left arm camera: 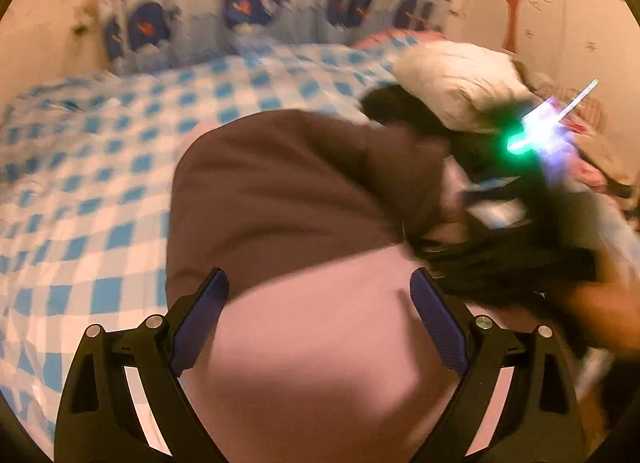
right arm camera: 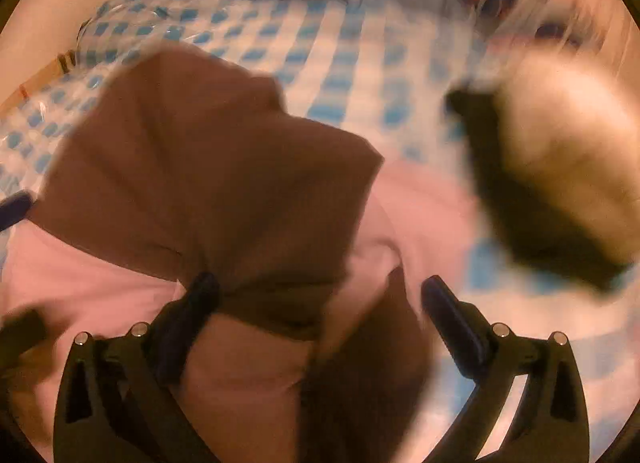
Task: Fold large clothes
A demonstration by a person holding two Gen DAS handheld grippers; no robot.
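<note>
Hovering my left gripper (left arm camera: 319,323) jaws apart, gripping nothing, over the pink cloth (left arm camera: 320,363); the brown garment (left arm camera: 288,191) is lying just ahead of it on the checked bed (left arm camera: 80,183). My right gripper (right arm camera: 320,319) is also spread wide, with brown fabric bunching between its fingers, so I'm judging it nearer. Long axis: I can't tell, it's crumpled and blurred. I'm reading no labels or writing.
</note>
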